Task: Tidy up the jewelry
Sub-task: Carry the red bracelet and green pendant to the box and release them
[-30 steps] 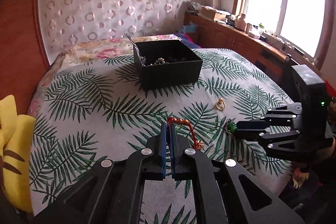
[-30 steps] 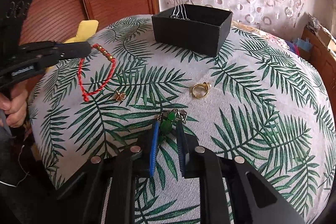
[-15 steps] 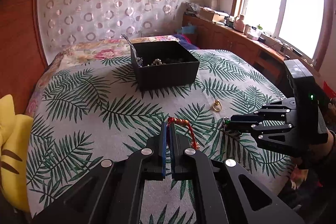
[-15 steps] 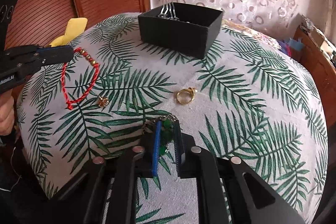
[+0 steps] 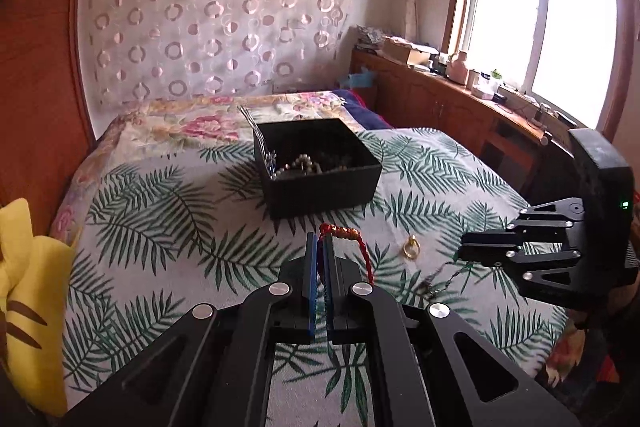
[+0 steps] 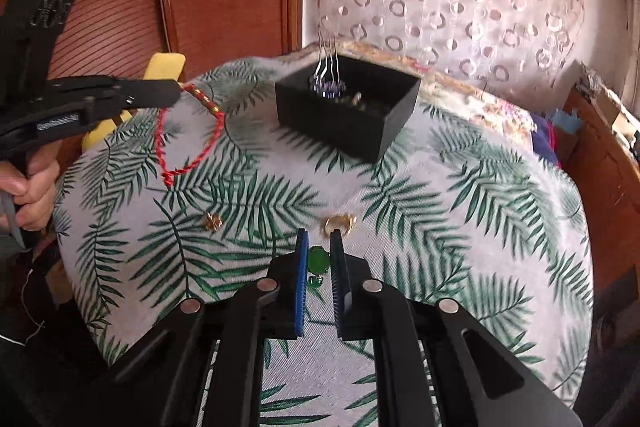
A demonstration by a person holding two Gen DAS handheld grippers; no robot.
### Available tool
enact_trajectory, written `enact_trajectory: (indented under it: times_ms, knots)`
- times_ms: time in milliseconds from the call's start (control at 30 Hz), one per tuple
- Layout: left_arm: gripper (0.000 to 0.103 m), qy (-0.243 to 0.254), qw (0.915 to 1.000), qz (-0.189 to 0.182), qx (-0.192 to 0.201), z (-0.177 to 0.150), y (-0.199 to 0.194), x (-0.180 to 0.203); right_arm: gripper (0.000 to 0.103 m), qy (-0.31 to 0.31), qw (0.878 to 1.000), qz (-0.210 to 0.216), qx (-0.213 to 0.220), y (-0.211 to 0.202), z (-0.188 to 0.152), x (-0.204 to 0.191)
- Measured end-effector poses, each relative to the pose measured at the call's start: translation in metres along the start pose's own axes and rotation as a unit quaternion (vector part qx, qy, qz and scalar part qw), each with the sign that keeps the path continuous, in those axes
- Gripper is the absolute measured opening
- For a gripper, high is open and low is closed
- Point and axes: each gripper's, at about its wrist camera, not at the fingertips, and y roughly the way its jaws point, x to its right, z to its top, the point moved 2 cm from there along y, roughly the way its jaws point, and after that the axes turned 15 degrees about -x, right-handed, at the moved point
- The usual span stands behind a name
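- The red braided cord bracelet with gold beads (image 6: pixel 188 135) is hanging clear of the palm-leaf bedspread (image 6: pixel 460 219), pinched by the left gripper (image 5: pixel 319 247), whose fingers are fully closed on its knotted end.
- The green-stone pendant piece (image 6: pixel 317 261) is sitting between the right gripper's (image 6: pixel 319 247) fingers, which have just been closing and are gripping it at a narrow gap.
- Both pieces are, by my reckoning, being carried toward the black square jewelry box (image 5: pixel 320 167).
- Next, each needs releasing over the box opening; the gold ring (image 6: pixel 340 223) and small gold charm (image 6: pixel 212 221) are lying on the bedspread, not yet collected.
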Motion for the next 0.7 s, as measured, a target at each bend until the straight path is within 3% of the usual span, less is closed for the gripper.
enact_trajectory:
  times_ms: [333,700]
  knots:
    - [0.002,0.001,0.9999,0.004,0.017,0.031,0.003,0.0,0.012,-0.032,0.999,-0.025,0.034,-0.03,0.029,0.003]
    - [0.002,0.008,0.9994,0.013,0.031,0.065,0.006,0.005,0.012,-0.054,0.995,-0.053,0.063,-0.04,0.096,0.021]
